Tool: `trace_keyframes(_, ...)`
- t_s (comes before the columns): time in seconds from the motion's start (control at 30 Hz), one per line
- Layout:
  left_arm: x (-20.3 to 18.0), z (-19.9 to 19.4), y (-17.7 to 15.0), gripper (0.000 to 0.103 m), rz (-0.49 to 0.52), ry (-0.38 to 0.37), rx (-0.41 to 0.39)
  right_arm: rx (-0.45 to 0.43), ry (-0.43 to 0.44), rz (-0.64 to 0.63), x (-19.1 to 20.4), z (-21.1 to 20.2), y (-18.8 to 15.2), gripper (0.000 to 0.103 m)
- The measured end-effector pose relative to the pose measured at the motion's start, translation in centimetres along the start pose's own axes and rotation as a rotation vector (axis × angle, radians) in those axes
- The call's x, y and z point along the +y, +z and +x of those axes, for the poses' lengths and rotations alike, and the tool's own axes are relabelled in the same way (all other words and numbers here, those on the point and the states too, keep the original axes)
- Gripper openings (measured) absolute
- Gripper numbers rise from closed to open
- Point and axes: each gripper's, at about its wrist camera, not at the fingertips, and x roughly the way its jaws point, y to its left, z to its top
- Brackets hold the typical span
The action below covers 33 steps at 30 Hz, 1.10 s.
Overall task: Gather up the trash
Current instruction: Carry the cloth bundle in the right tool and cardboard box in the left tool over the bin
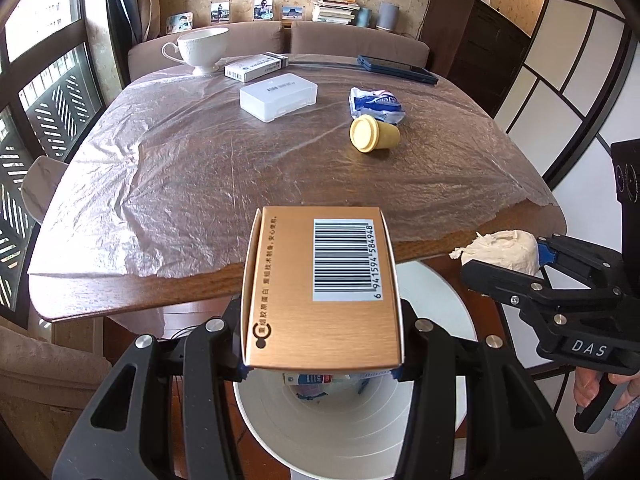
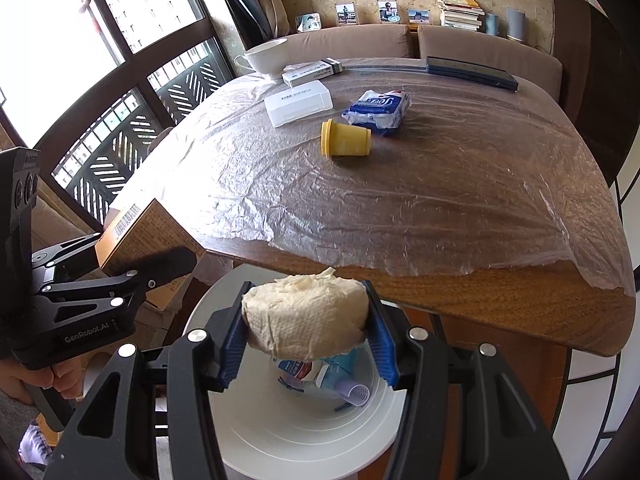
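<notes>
Already partway — two pieces of trash hung over the white bin (image 2: 288, 432).

Left tool (image 1: 320, 360) was clamped on a copper-coloured carton (image 1: 320, 288), right tool (image 2: 306, 332) on a wad of tissue (image 2: 304, 320); both pointed steeply down off the table (image 1: 120, 296) edge, neither load dropped. Wrappers lay in the bin; a yellow cup (image 1: 374, 135) and a blue packet (image 1: 376, 105) remained on the table — perhaps next.

- Two tools are seen: left tool (image 1: 322, 364), right tool (image 2: 306, 340).
- One orange box (image 1: 324, 288), one tissue wad (image 2: 304, 320) are counted.
- One white bin (image 2: 304, 432), one yellow cup (image 2: 346, 143) are counted.
</notes>
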Motion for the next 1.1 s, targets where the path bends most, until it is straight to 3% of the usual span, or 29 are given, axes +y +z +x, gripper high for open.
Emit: trace_keyframes(1.1,-1.1,3.6,-5.6,0.049,0.007,0.022,0.164,0.157,-0.002,-0.037,-1.0,3.2,-5.8,0.052)
